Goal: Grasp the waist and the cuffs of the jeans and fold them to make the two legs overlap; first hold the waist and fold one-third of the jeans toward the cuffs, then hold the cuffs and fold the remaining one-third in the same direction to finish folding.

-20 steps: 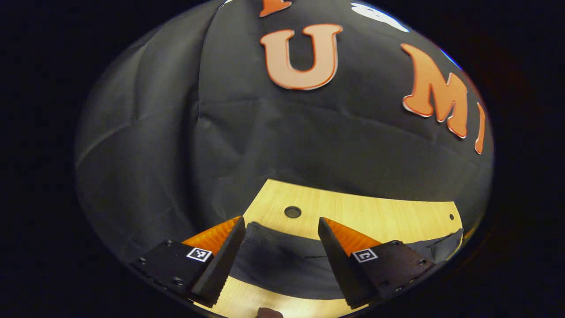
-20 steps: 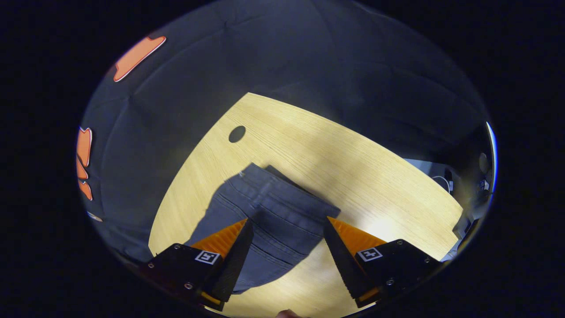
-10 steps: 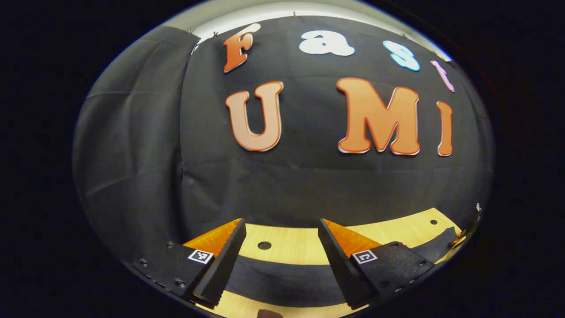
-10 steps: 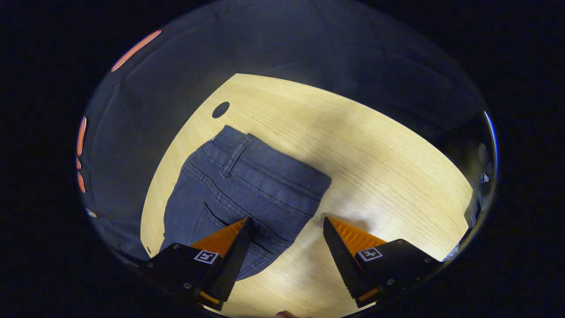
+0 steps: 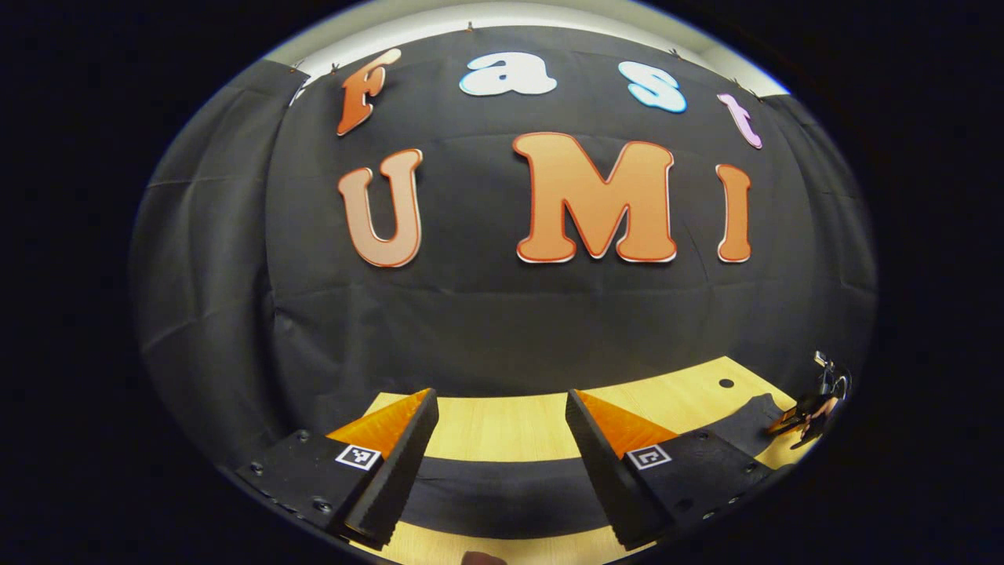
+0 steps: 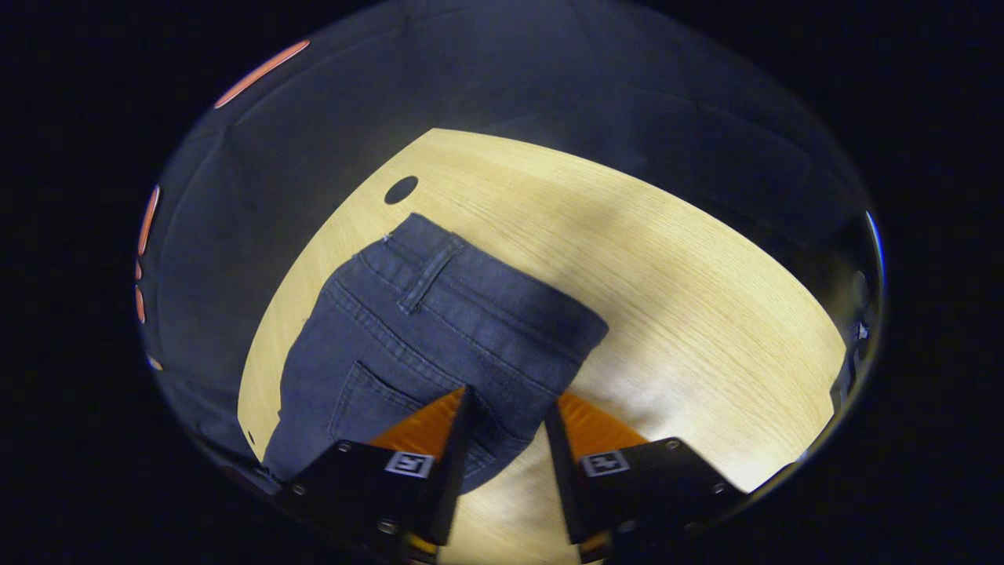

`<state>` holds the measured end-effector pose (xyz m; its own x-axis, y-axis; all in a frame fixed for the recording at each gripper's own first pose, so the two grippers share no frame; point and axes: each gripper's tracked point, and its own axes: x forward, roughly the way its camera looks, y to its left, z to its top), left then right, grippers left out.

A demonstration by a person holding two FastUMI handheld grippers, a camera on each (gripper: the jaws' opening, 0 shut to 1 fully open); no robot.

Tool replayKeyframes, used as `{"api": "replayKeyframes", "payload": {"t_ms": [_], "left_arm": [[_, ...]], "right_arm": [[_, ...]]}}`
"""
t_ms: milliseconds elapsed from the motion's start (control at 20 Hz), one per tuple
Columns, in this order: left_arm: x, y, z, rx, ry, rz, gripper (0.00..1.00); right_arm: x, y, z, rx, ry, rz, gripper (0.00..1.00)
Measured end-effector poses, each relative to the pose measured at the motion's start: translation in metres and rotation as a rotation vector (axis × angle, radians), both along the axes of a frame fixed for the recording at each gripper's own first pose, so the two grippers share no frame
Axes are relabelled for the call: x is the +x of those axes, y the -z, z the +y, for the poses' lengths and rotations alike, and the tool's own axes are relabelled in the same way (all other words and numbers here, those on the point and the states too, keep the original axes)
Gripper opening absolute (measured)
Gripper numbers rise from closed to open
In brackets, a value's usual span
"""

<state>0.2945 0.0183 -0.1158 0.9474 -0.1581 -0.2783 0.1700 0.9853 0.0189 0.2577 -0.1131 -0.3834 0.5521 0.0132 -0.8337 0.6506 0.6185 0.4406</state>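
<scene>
In the left gripper view, the left gripper (image 5: pixel 502 447) is held nearly level, facing the booth wall, its fingers spread wide apart with nothing between them. Below them a dark band of the jeans (image 5: pixel 502 490) lies across the wooden table (image 5: pixel 502 424). In the right gripper view, the right gripper (image 6: pixel 506 447) tilts down over the table (image 6: pixel 667 298), fingers narrowed but still parted, poised over the near edge of the jeans (image 6: pixel 423 329). Whether they touch the fabric cannot be told. The jeans lie flat, their waistband toward a round hole (image 6: pixel 401 189) in the table.
</scene>
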Motion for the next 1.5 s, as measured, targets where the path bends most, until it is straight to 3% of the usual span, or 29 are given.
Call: {"api": "replayKeyframes", "payload": {"t_ms": [100,550,600,700,850,1000,1100,1150,1200,1250,1300,1500], "left_arm": [[-0.004,0.001,-0.011,0.005,0.017,0.01,0.98],[-0.025,-0.008,-0.015,0.013,0.075,-0.007,0.98],[-0.028,-0.009,-0.012,0.007,0.084,-0.007,0.98],[-0.033,-0.008,-0.007,-0.003,0.099,-0.005,0.98],[-0.037,-0.001,0.007,0.014,0.086,0.006,0.97],[-0.041,0.013,0.009,0.007,0.064,0.051,0.98],[-0.041,0.016,0.008,0.018,0.054,0.057,0.99],[-0.042,0.019,0.007,0.025,0.05,0.062,0.98],[-0.042,0.02,0.006,0.029,0.047,0.07,0.98],[-0.04,0.022,0.003,0.027,0.047,0.073,0.98],[-0.04,0.024,-0.001,0.021,0.052,0.079,0.98],[-0.04,0.033,-0.012,0.039,0.063,0.1,0.99]], "right_arm": [[0.003,-0.002,0.001,0.027,0.061,-0.041,0.24],[-0.004,-0.095,0.018,-0.084,-0.003,-0.297,0.17],[-0.001,-0.095,0.021,-0.096,0.004,-0.294,0.17],[-0.008,-0.064,0.019,-0.103,0.038,-0.149,0.16],[-0.008,-0.053,0.019,-0.039,0.13,-0.14,0.17],[-0.02,-0.038,0.011,-0.007,0.213,-0.017,0.16],[-0.021,-0.051,0.016,0.076,0.26,-0.013,0.17],[-0.019,-0.053,0.01,0.066,0.281,-0.019,0.17],[-0.025,-0.054,0.019,0.066,0.235,-0.015,0.17],[-0.008,-0.027,0.002,0.049,0.262,-0.024,0.05],[-0.006,-0.022,0.001,0.036,0.24,-0.031,0.01],[-0.012,-0.017,0.002,0.101,0.269,0.033,0.01]]}}
